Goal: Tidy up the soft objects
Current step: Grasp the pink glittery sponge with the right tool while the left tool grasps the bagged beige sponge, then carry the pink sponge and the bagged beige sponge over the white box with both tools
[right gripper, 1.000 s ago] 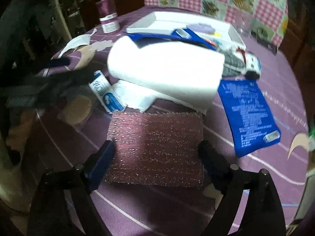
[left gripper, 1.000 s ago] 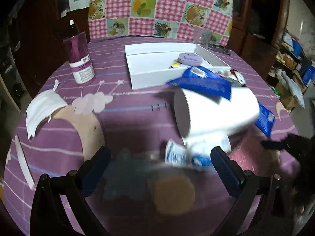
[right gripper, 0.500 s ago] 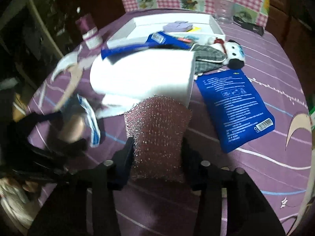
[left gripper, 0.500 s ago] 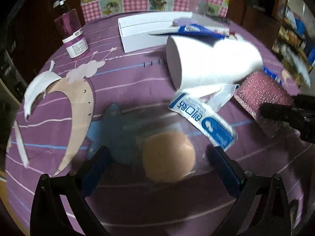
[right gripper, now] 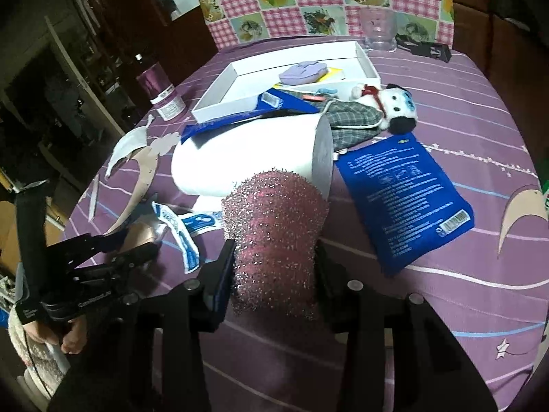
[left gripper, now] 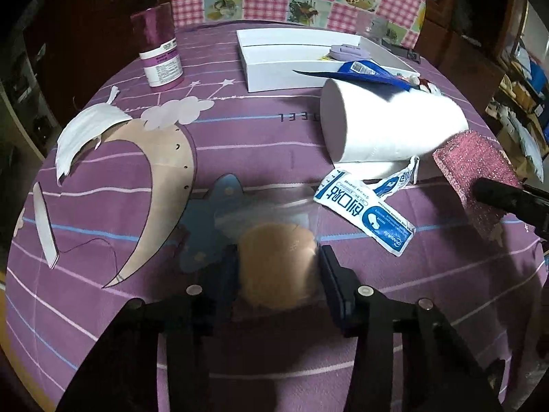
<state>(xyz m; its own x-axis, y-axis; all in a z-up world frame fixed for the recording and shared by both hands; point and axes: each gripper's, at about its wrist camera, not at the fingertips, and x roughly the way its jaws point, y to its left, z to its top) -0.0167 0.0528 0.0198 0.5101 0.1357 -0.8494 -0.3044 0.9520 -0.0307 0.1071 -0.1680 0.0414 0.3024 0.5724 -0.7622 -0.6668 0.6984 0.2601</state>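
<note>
A round tan puff (left gripper: 278, 261) in a clear bag lies on the purple tablecloth. My left gripper (left gripper: 278, 267) is closing on it, with both pads against its sides. In the right wrist view the left gripper (right gripper: 133, 243) sits low at the left, held by a hand. My right gripper (right gripper: 274, 254) is shut on a glittery pink sponge (right gripper: 274, 213), which stands up from the jaws, squeezed and clear of the cloth. The same sponge (left gripper: 473, 164) shows at the right edge of the left wrist view. Behind stands the white tray (right gripper: 219, 99).
A big white paper roll (left gripper: 394, 127) lies in the middle with a blue packet on top. Around it are a plaster wrapper (left gripper: 363, 213), a blue pack (right gripper: 405, 199), a plush toy (right gripper: 377, 110), a face mask (left gripper: 85, 130) and a pump bottle (left gripper: 159, 44).
My left jaws stood wide around the puff and have come in onto it. My right jaws closed on the pink sponge, lifted it off the cloth and rolled it upright.
</note>
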